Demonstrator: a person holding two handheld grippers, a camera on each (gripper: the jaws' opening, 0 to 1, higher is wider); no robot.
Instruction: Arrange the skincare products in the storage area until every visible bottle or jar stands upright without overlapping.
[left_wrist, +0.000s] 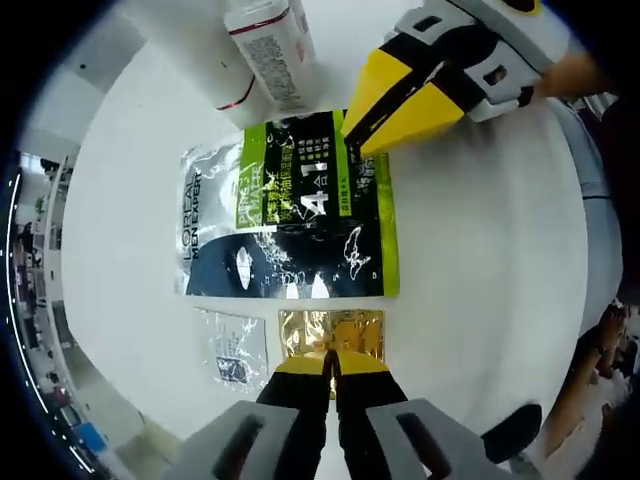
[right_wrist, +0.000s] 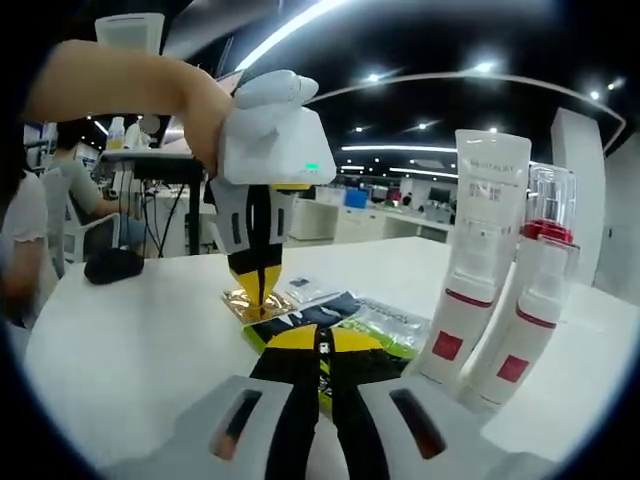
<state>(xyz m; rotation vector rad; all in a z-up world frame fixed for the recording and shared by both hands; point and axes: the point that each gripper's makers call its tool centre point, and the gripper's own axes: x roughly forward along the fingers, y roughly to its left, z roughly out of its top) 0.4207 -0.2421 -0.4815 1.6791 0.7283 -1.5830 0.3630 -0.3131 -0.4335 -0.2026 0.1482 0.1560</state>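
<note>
On the white table (left_wrist: 500, 250) the skincare things sit together: two tall white bottles with red bands, one with a flat white cap (right_wrist: 478, 260) and one with a clear pump cap (right_wrist: 532, 300), stand upright just beside each other at the right of my right gripper view, and neither overlaps the other. Flat beside them lies one large black-and-green sachet pack (left_wrist: 290, 205), then one small gold sachet (left_wrist: 330, 332) and one small clear sachet (left_wrist: 232, 345) next to that. My left gripper (left_wrist: 330, 368) comes down with its yellow tips pressed together at the near edge of the gold sachet; I cannot tell whether they pinch the foil or only touch it. My right gripper (right_wrist: 322, 345) has its tips closed as well, resting at one edge of the big pack, and again a real grip is not clear to me. I judge the bottles already meet the goal, so the step in hand is tidying the flat packets. Next I would need a firm pinch on one sachet edge and a slide clear of its neighbours, keeping well off the bottles, which look tall and easy to tip.
</note>
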